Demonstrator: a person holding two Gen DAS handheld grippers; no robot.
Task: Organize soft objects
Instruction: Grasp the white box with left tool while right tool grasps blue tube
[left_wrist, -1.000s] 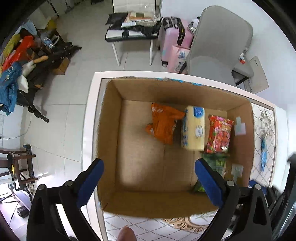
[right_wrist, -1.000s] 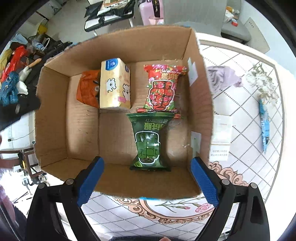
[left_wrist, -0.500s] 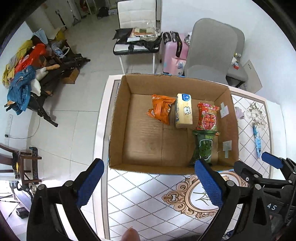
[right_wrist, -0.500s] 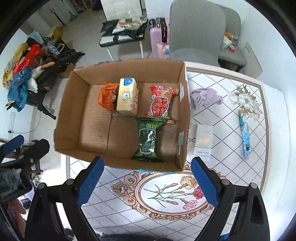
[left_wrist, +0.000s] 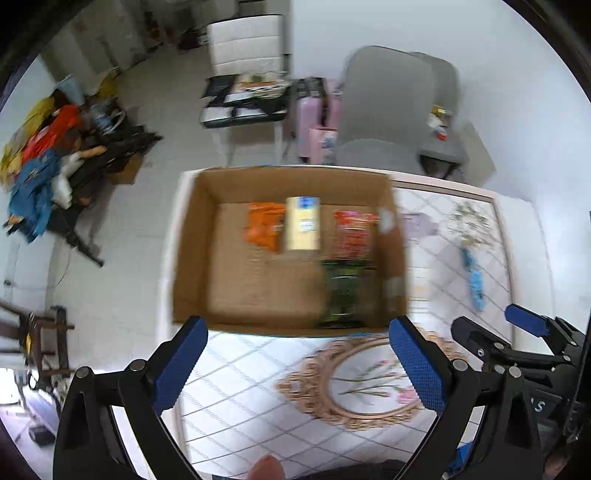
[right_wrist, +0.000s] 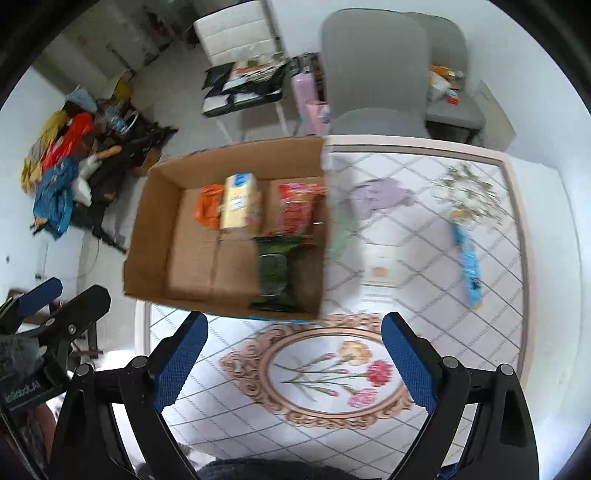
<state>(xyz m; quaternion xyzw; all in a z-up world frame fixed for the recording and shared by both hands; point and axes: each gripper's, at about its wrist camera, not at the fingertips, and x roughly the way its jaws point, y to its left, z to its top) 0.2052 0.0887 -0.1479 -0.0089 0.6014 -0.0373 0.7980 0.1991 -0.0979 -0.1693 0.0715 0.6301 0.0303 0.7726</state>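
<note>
A cardboard box (left_wrist: 192, 258) (right_wrist: 147, 236) stands on the table's left half. Inside lie an orange packet (left_wrist: 264, 227) (right_wrist: 208, 208), a yellow tissue pack (left_wrist: 303, 229) (right_wrist: 240, 206), a red snack bag (left_wrist: 354, 236) (right_wrist: 295, 210) and a green snack bag (left_wrist: 341, 293) (right_wrist: 275, 273). A lilac cloth (right_wrist: 380, 194) (left_wrist: 419, 225) and a blue packet (right_wrist: 467, 266) (left_wrist: 474, 278) lie on the table right of the box. My left gripper (left_wrist: 295, 363) is open and empty, above the table in front of the box. My right gripper (right_wrist: 291, 358) is open and empty, beside it.
The table (right_wrist: 443, 332) has a diamond-patterned cloth with a flower medallion (right_wrist: 325, 373). A white card (right_wrist: 380, 277) lies right of the box. Grey chairs (right_wrist: 373, 70) stand behind the table. A cluttered white chair (right_wrist: 240, 77) and piled clothes (right_wrist: 59, 166) are on the floor at left.
Both grippers have pulled up and back from over the box toward the table's near side. Both stay open and empty. The box contents have not moved.
</note>
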